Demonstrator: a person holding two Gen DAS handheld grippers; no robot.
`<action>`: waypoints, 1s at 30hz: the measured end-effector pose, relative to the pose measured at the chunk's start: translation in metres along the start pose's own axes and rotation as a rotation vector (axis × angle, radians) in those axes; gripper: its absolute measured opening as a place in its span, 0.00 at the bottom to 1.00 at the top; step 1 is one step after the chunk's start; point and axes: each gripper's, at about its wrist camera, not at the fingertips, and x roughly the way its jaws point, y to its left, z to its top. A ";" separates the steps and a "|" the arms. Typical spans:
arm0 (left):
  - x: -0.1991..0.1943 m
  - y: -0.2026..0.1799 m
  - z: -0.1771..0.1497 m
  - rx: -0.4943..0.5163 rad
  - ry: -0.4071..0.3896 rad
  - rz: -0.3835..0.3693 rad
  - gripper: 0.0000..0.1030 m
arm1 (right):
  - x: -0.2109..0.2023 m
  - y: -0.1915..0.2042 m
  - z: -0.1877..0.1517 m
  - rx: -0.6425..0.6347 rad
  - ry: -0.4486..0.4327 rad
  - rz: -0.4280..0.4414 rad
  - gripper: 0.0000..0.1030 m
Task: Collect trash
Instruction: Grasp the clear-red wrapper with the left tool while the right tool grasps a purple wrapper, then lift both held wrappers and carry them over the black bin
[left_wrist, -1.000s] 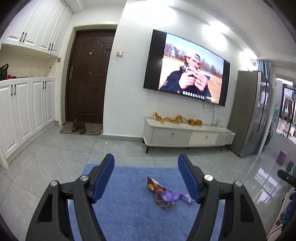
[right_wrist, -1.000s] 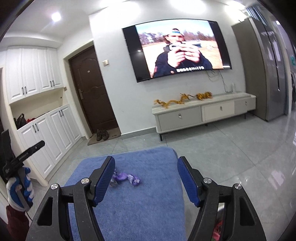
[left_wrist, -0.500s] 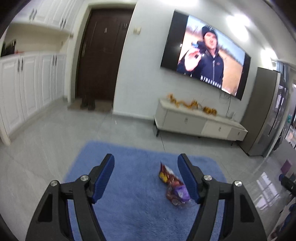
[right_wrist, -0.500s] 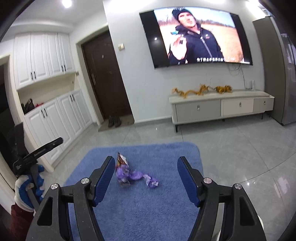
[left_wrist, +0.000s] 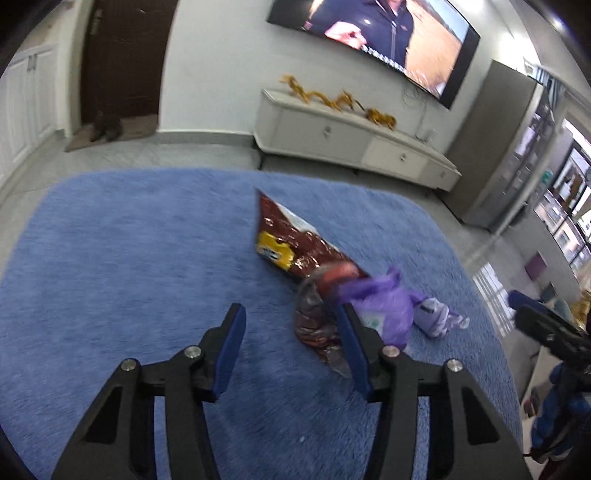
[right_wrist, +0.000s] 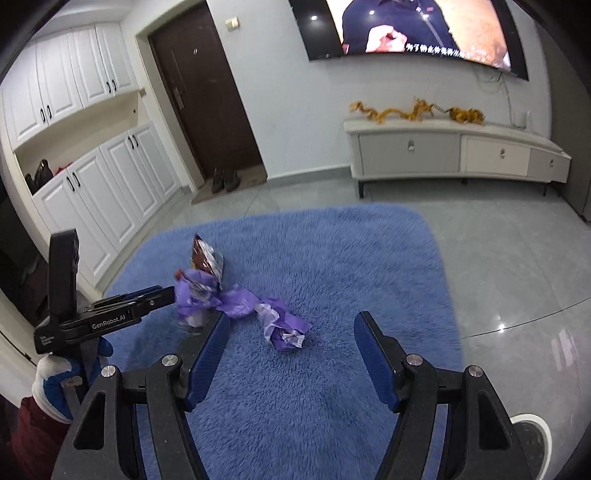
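Crumpled purple bag (right_wrist: 236, 306) and red snack wrapper (left_wrist: 291, 240) lie beyond both released claws.

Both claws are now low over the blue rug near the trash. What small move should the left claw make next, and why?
Probably shift the left claw a little to the right, toward the snack bag. Its jaws have just been closing, yet only bare rug lies between them; the bag and the purple wrapper lie at and beyond its right finger. The right claw is open over the wrapper's other end.
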 end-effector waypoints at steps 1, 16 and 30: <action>0.007 -0.003 0.001 0.011 0.011 -0.008 0.47 | 0.007 -0.001 0.000 -0.004 0.008 0.005 0.66; 0.036 -0.031 -0.005 0.074 0.026 -0.049 0.21 | 0.059 -0.009 -0.009 -0.007 0.085 0.083 0.29; -0.056 -0.051 -0.063 0.071 -0.026 -0.023 0.19 | -0.041 -0.008 -0.061 0.082 0.034 0.099 0.27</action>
